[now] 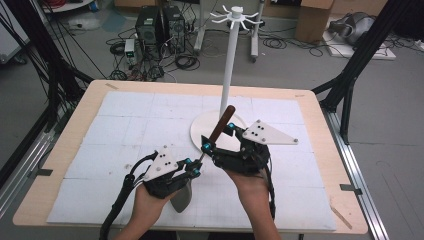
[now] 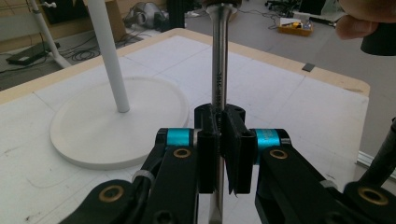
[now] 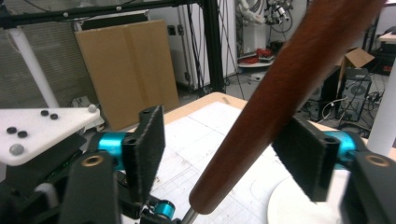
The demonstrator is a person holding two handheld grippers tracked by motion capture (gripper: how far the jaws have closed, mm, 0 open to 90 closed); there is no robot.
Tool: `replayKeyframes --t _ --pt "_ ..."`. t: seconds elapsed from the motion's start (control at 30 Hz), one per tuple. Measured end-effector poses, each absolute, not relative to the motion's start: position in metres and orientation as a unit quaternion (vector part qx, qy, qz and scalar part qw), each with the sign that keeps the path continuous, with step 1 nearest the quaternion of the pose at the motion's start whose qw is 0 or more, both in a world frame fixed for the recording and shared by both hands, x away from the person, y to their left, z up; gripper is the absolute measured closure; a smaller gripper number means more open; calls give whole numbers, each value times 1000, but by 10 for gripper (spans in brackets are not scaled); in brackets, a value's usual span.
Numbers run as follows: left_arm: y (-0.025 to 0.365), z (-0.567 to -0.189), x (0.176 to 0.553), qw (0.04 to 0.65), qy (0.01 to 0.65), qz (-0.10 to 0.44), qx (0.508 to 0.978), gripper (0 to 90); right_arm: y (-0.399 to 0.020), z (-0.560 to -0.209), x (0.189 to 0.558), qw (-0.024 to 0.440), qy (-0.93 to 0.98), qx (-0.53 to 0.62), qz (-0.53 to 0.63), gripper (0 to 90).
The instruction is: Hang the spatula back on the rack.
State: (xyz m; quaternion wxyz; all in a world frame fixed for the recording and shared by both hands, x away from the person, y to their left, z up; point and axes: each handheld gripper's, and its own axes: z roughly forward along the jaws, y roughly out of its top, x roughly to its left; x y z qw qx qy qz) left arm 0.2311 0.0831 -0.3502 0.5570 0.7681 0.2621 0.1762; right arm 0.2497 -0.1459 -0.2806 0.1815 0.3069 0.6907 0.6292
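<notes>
Utensil [image 1: 218,131] is held tilted above the table [image 1: 75,130], metal shaft low, brown wooden handle [image 3: 280,88] angled up toward the white stand [image 1: 229,65]. Shaft [image 2: 219,70] is clamped between the pads of the left gripper [image 2: 219,154], jaws pressed together on it. Handle is seen between the jaws of the right gripper [image 3: 233,154]; those jaws are apart, pads clear of the wood on both sides. Stand's round base [image 2: 93,135] sits just beyond the grippers on the white mat.
</notes>
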Motion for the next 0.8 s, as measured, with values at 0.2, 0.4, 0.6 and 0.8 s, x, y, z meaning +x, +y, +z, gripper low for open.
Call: replayKeyframes --t 0.2,0.4,0.6,0.8 --pt "82 -350 229 555 263 182 768 840 -144 -278 251 177 683 315 635 432" --pt "83 -349 227 560 264 185 763 840 -142 -276 251 171 674 323 642 572" --pt "84 -347 225 565 266 189 758 839 -141 -273 251 162 666 326 651 676" --pt "85 -347 224 564 266 188 759 835 -139 -271 251 140 667 321 658 703"
